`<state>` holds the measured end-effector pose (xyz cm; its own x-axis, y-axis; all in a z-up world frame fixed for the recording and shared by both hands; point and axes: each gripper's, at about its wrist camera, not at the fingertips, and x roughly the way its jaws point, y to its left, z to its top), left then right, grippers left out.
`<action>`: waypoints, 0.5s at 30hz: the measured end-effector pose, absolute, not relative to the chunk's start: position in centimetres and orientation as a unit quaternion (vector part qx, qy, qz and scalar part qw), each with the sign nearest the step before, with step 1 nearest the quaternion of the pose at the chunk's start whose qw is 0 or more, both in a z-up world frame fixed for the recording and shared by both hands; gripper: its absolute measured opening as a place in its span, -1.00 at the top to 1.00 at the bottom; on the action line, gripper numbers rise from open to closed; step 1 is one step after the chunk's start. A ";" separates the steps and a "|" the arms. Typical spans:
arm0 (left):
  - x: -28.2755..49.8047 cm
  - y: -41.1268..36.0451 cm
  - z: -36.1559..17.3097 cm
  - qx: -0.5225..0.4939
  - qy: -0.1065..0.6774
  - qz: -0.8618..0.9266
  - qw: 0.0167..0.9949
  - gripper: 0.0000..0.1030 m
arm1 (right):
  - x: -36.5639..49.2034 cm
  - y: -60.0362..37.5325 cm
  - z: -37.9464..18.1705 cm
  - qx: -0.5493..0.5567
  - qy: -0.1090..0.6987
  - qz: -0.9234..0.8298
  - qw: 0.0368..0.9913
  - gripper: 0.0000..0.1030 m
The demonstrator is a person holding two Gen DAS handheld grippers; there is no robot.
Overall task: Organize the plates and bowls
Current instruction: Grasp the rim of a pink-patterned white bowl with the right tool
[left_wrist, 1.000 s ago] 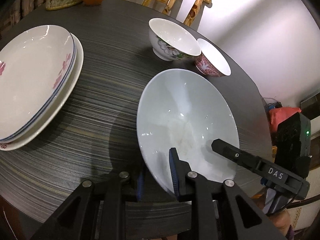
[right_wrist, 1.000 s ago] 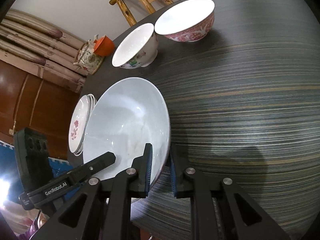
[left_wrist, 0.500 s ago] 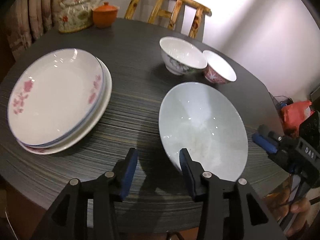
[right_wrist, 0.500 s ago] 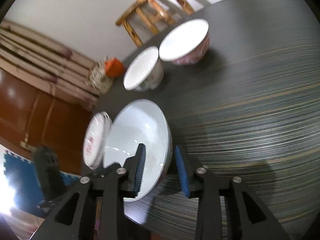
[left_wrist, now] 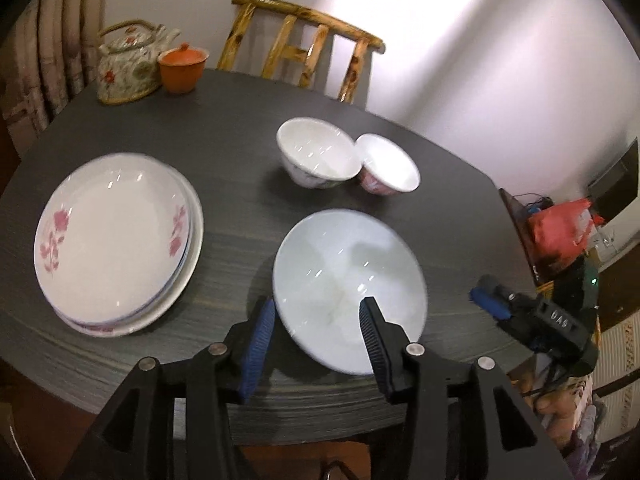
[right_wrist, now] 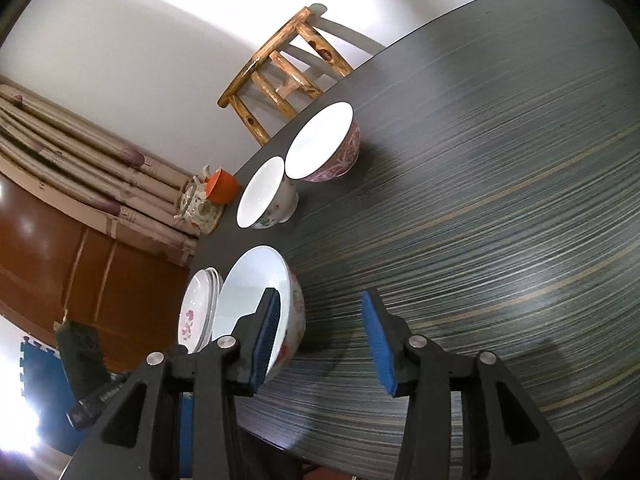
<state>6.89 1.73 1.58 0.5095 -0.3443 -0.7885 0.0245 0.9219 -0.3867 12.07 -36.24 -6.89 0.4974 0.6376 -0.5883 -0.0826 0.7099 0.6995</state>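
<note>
Both grippers wide open, holding nothing. Left gripper (left_wrist: 316,332): the big bowl (left_wrist: 348,288) sits on the table (left_wrist: 224,136) just ahead of the jaws, its near rim lying between the two pads as seen, no contact that I can make out. Right gripper (right_wrist: 320,336): the same big bowl (right_wrist: 260,304) is off to the left-jaw side, its rim behind the left pad in view; touching or just beside, can't tell. Bare table between the right jaws. Plate stack (left_wrist: 116,240) is left of the left jaws, well apart from the bowl. Two small bowls, white one (left_wrist: 316,156) and red-patterned one (left_wrist: 386,170), are farther ahead, rims touching or nearly so. Handling judgement: the big bowl looks like glazed ceramic, so stiff, fairly heavy, slick and chippable. A thin flared rim is the only pinchable feature; one pad inside, one outside, seated deep on the wall rather than at the lip. A one-sided rim pinch on a bowl this wide will want to rotate under its own weight, so take opposite rims with both grippers, or keep it low and level. Small bowls are lighter, and a single rim pinch should do. Set down softly; ceramic on ceramic chips. Teapot (left_wrist: 128,68) and orange cup (left_wrist: 182,66) sit at the far edge, out of the way.
</note>
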 end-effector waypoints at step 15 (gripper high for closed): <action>16.3 2.4 3.5 -0.236 0.511 -0.150 0.813 0.11 | 15.1 -34.5 -2.8 0.298 0.441 0.276 0.800 0.20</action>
<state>16.29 2.43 3.46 0.4324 -0.4859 -0.7595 0.0025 0.8430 -0.5379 15.13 -34.47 -2.85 0.4583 0.7041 -0.5424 -0.1785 0.6707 0.7199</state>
